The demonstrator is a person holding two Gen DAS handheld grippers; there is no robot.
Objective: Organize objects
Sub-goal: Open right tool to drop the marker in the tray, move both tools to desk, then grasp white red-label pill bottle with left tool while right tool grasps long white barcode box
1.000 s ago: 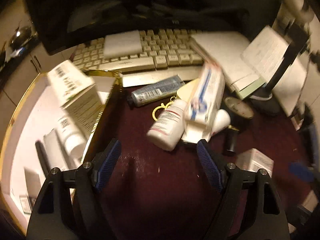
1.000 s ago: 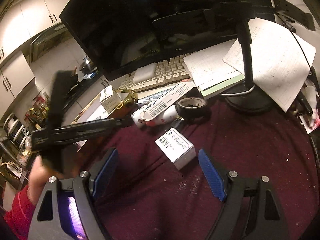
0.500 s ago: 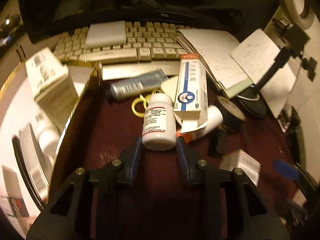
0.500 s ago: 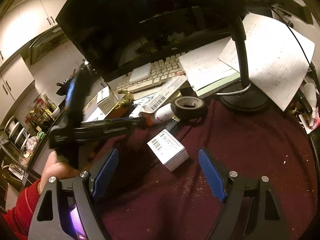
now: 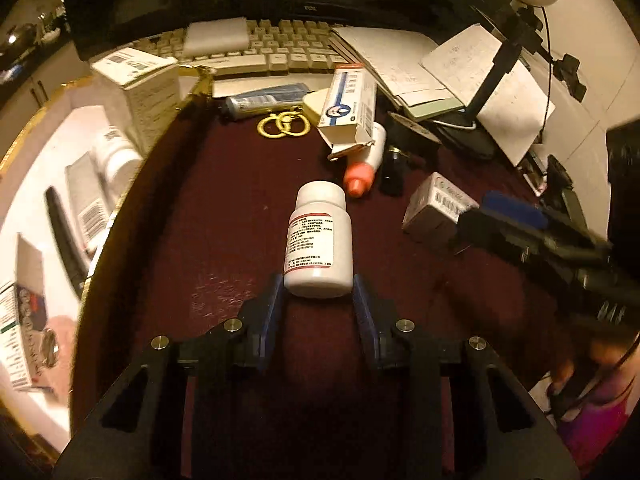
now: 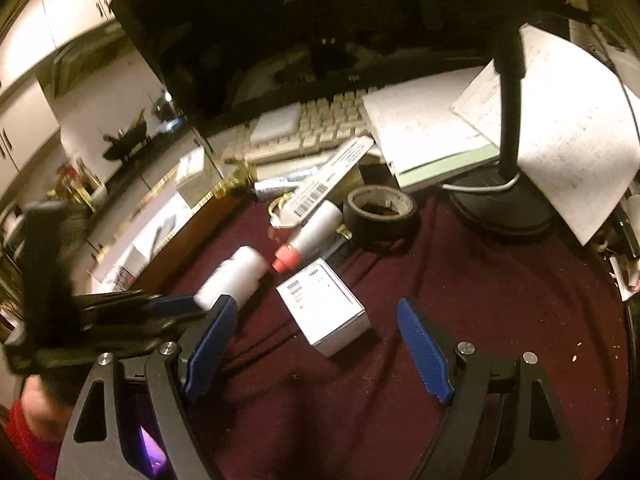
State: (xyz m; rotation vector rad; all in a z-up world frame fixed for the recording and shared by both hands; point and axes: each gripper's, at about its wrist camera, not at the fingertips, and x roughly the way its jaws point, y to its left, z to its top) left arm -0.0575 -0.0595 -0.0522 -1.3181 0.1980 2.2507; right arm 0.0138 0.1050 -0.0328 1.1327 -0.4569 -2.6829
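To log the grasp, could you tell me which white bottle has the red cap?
The bottle with the red cap lies under the blue-striped carton; the white-capped pill bottle sits in the left gripper.

In the left wrist view I see the bottle (image 5: 319,240) lying at the centre of the frame on the surface (image 5: 224,216); the small box (image 5: 436,210) is to its right, the tray (image 5: 52,152) at the left edge, the keyboard (image 5: 280,46) at the top.
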